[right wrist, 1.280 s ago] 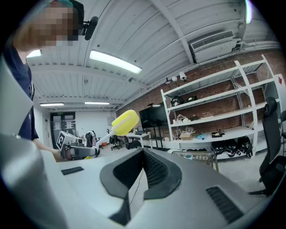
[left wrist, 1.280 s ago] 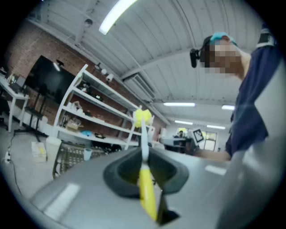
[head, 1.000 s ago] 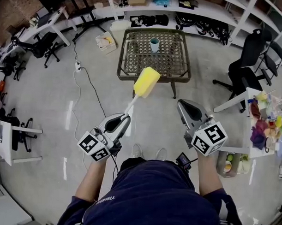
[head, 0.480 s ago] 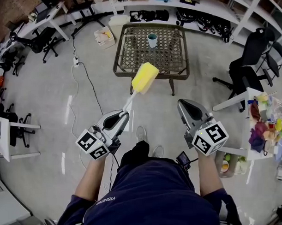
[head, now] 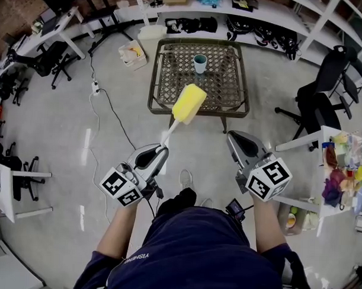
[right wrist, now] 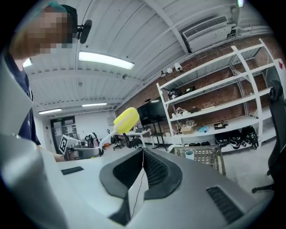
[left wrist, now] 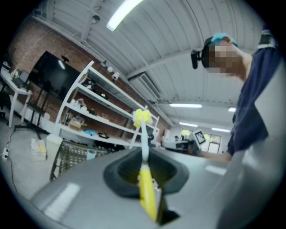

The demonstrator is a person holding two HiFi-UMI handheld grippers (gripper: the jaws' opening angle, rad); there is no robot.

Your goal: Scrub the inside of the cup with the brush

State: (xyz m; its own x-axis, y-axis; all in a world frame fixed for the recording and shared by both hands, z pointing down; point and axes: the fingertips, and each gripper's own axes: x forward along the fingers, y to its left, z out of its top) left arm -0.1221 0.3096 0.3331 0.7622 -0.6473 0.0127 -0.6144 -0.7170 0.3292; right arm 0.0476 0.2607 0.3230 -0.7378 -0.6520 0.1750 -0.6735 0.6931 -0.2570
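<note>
The brush (head: 189, 104) has a bright yellow sponge head, a white stem and a yellow handle. The wicker table (head: 171, 75) has a dark olive-brown frame and a pale woven lattice top. On it, the cup (head: 200, 63) is teal. Nearer than the table, the left gripper (head: 159, 151) and right gripper (head: 233, 137) are silver-grey with black pads and black square markers on white. The person's shirt (head: 195, 254) is navy. Right of the table the office chairs (head: 325, 87) are black.
</note>
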